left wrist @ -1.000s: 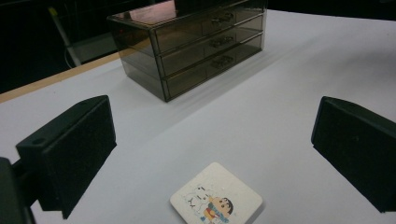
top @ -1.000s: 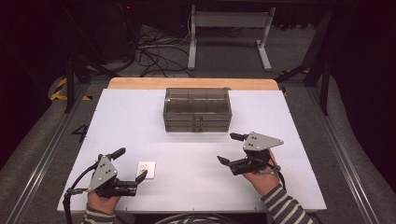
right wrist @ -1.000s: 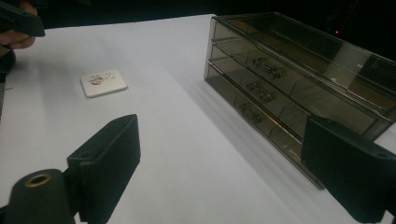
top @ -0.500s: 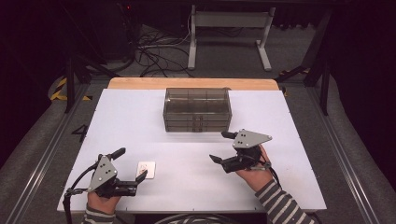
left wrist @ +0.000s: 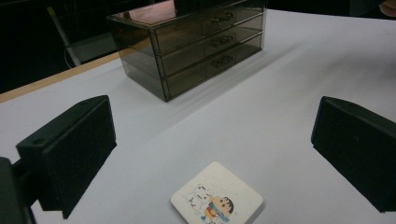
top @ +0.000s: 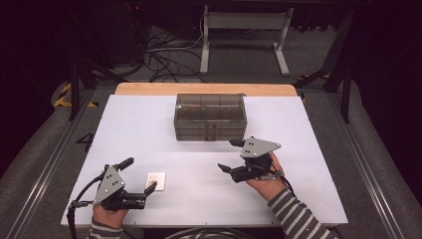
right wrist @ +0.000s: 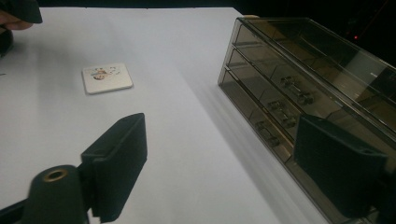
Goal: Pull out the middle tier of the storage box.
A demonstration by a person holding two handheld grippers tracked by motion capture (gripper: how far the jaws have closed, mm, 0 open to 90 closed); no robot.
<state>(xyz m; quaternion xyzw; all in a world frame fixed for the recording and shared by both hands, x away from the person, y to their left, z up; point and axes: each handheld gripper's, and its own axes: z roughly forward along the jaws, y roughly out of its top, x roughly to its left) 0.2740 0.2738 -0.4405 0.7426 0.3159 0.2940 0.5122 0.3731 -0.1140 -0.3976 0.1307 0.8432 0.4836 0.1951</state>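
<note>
Right gripper (top: pixel 235 156): jaws apart, nothing between them, and they have just been closing a little. It hangs over the white table (top: pixel 149 129), just in front of the smoky drawer box (top: pixel 210 117), whose three drawers are shut. Left gripper (top: pixel 138 173): jaws wide apart, empty, low at the near edge. The cartoon coaster (left wrist: pixel 217 201) lies flat on the table between its jaws, untouched.
</note>
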